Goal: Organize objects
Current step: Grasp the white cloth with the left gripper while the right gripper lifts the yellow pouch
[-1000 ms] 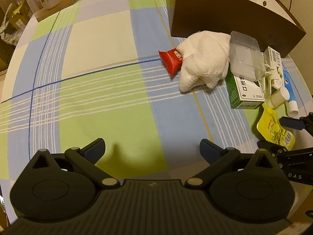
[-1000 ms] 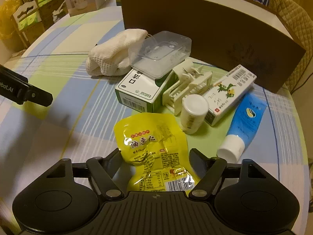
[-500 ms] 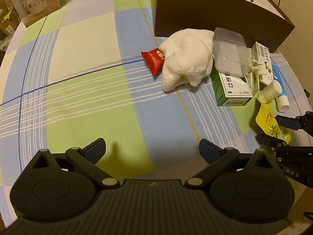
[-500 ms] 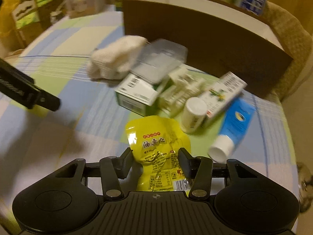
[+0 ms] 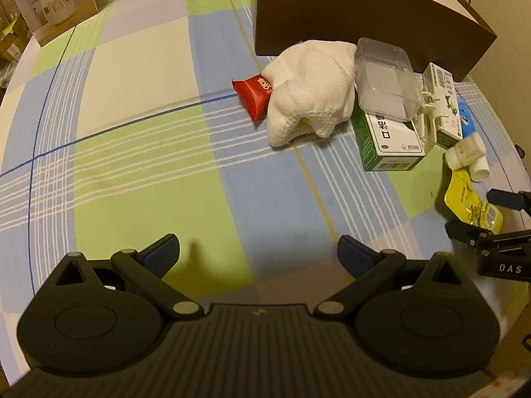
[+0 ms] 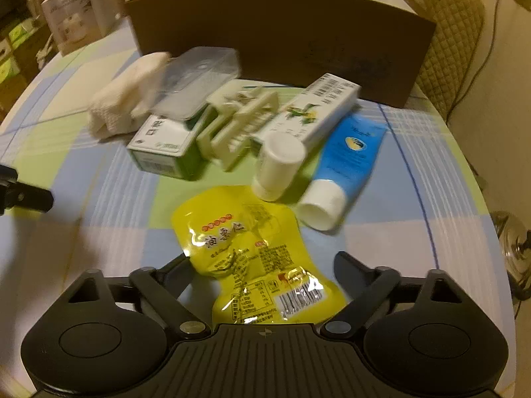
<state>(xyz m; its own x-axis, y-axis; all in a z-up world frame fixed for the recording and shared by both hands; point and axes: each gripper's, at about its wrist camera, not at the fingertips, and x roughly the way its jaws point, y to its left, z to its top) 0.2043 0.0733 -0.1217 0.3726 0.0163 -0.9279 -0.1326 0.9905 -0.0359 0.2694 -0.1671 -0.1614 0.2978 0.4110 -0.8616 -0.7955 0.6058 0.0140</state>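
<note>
Straddling the yellow packet (image 6: 252, 258), the right gripper (image 6: 262, 265) is being opened, pads apparently clear, perhaps for regripping; the left gripper (image 5: 259, 248) is held wide and empty.

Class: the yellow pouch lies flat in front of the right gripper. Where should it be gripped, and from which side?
Grip the yellow pouch across its narrow waist, coming from above at its near barcode end. It lies flat and crinkled, so only its side edges offer purchase. The right gripper already straddles it, jaws opening, pads apparently off it.

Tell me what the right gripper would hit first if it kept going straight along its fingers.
Likely the yellow pouch, which already lies between the opening right gripper fingers; beyond it stands a small white bottle. Depth is uncertain.
</note>
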